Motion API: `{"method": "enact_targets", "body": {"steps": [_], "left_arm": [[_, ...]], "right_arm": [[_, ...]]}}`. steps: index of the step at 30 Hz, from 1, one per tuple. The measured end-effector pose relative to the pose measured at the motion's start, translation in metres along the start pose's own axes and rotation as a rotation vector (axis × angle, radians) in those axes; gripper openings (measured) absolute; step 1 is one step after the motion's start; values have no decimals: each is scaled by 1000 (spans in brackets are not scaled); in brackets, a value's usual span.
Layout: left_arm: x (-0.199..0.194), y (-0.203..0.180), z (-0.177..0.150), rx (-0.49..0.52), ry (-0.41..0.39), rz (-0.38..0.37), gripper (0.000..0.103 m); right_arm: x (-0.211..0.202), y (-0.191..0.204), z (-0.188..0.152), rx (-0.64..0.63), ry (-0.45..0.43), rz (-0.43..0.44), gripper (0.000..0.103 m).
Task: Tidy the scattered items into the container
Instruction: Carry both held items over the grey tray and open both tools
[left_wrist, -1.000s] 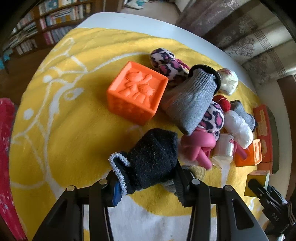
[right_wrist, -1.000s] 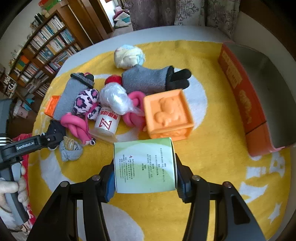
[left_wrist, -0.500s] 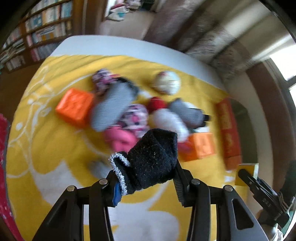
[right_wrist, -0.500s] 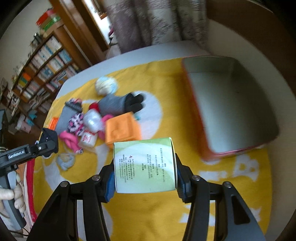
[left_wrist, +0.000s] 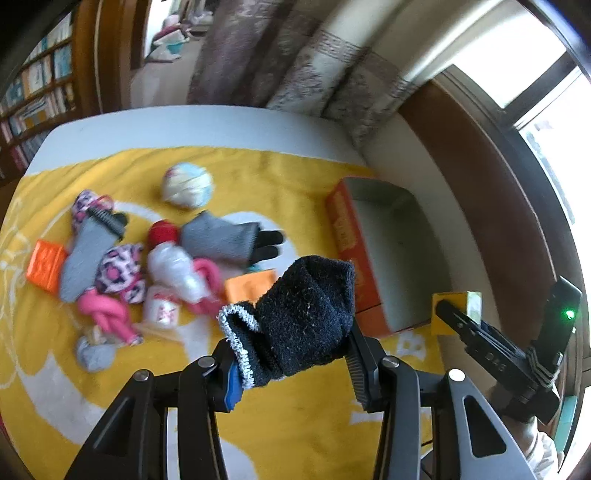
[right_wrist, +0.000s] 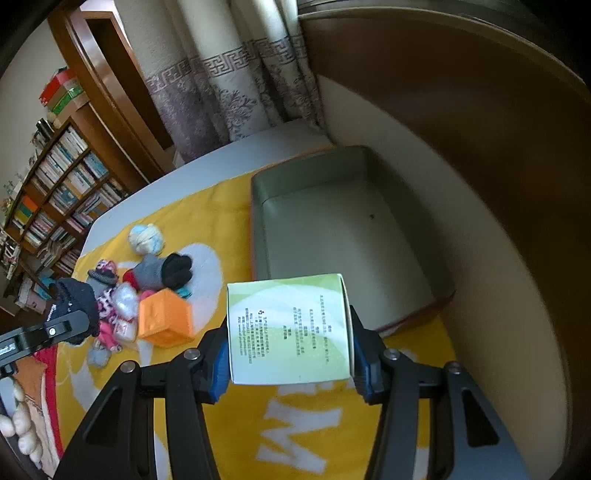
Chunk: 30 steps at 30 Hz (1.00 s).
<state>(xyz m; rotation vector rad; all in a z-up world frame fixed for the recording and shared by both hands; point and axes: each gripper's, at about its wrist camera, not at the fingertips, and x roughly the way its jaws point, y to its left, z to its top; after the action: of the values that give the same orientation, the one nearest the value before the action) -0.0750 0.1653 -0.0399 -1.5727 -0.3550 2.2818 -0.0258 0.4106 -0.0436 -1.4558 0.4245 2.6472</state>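
Two sets of fingers clamped: left gripper (left_wrist: 291, 363) on fuzzy black sock (left_wrist: 301, 317), right gripper (right_wrist: 288, 358) on glossy green carton (right_wrist: 288, 328).

Ahead of the fingers, patterned curtains (right_wrist: 221, 96) with a Greek-key band hang to the floor. Left of them stands a brown wooden door frame (right_wrist: 110, 92), and farther left a bookshelf (right_wrist: 55, 192) packed with books. To the right, a dark wooden window frame (left_wrist: 517, 147) lets in bright daylight.
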Motion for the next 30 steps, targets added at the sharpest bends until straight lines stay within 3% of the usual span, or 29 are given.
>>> {"method": "enact_targets", "body": {"steps": [17,25,30], "left_arm": [[28,-83,40,117,-19,-38,47],[50,-132,77,186,-31,-82,48],[67,-154,97,216,-19,-104,59]], "right_arm": [[11,-29,27,-21,-30,-17,57],[14,-40,28,-21,-25,-33,60],[16,-45,23,-13,-11,-33,70]]}}
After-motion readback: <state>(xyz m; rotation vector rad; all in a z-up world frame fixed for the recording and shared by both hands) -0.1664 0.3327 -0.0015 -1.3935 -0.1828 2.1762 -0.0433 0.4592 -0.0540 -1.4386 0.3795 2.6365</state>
